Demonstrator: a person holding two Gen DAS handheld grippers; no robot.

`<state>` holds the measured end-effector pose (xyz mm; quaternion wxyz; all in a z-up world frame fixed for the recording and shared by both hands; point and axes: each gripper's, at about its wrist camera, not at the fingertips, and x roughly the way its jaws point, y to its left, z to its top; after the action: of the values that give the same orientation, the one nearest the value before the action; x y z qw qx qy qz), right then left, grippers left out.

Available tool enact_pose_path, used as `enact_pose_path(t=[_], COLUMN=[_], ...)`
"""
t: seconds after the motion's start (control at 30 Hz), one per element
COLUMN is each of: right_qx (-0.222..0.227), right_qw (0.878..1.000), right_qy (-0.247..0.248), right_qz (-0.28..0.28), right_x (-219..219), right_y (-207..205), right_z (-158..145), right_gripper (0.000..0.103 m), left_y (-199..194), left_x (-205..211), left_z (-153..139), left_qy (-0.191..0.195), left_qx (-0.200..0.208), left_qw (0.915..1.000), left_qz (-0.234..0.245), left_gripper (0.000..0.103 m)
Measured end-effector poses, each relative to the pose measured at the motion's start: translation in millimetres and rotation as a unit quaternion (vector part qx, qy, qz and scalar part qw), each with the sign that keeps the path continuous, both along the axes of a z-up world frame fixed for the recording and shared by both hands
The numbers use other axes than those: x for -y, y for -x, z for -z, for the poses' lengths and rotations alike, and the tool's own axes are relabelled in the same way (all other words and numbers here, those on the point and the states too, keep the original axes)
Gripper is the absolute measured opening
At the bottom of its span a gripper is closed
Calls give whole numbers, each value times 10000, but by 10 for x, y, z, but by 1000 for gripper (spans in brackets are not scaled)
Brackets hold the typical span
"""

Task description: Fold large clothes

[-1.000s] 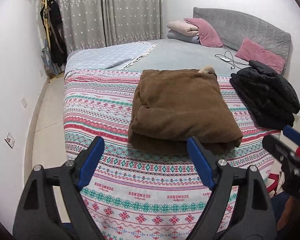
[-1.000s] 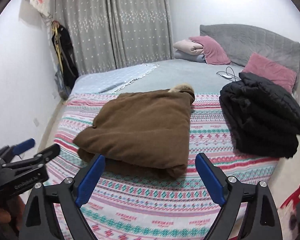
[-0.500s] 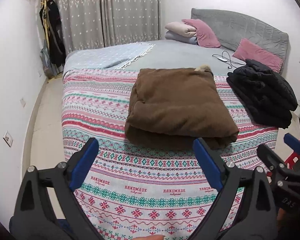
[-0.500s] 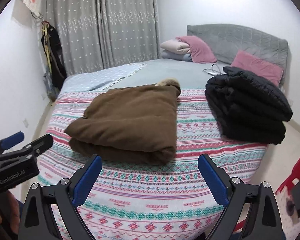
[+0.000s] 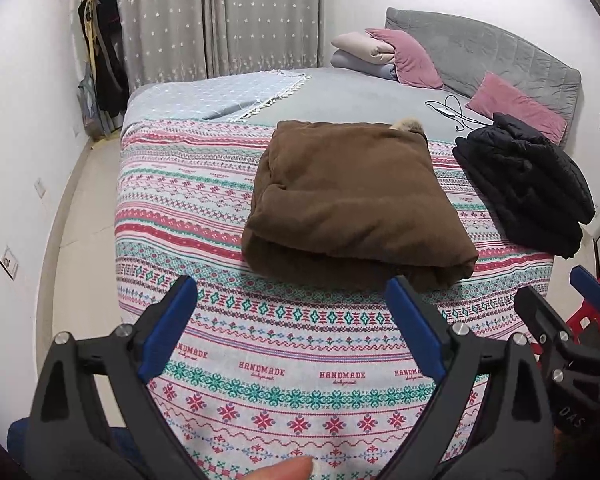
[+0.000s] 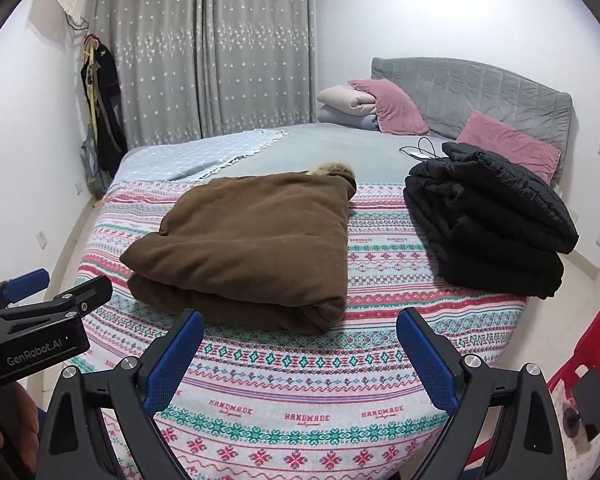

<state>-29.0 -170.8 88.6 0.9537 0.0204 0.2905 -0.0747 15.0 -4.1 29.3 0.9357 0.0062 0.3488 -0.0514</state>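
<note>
A brown coat lies folded into a thick rectangle on the patterned bedspread, a bit of fur trim showing at its far end. A black puffer jacket lies folded to its right. My left gripper hovers open above the spread, short of the brown coat's near edge, nothing between its blue pads. My right gripper is likewise open and empty, just in front of the coat's near right corner. Each gripper shows at the edge of the other's view.
The bed has a grey headboard, pink pillows and folded bedding at the far end, and a charging cable on the grey sheet. A red plastic stool stands at the right. Clothes hang by the curtain on the left wall.
Both grippers have drawn back slightly from the brown coat, so it sits farther from the fingers. The left gripper's jaws have spread wider. The coat itself has not moved.
</note>
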Motion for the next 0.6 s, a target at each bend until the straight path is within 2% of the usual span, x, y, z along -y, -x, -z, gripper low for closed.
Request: enact_pose_path(t=[0.4, 0.47, 0.5, 0.6], right_qx=[-52, -66, -71, -75], right_qw=[10000, 10000, 10000, 10000], right_qy=[6, 2, -7, -28], right_qz=[18, 23, 27, 32], right_x=[23, 25, 31, 37], right_y=[-8, -14, -15, -17], right_z=[26, 28, 30, 33], right_gripper=[98, 98, 98, 98], left_y=[-30, -40, -42, -19], left_x=[8, 13, 18, 43], left_z=[84, 99, 104, 93], left_qy=[-43, -42, -38, -70], left_qx=[-145, -183, -195, -122], left_qw=[9999, 9998, 9998, 9999], left_qz=[1, 22, 41, 63], left_gripper=[95, 97, 101, 102])
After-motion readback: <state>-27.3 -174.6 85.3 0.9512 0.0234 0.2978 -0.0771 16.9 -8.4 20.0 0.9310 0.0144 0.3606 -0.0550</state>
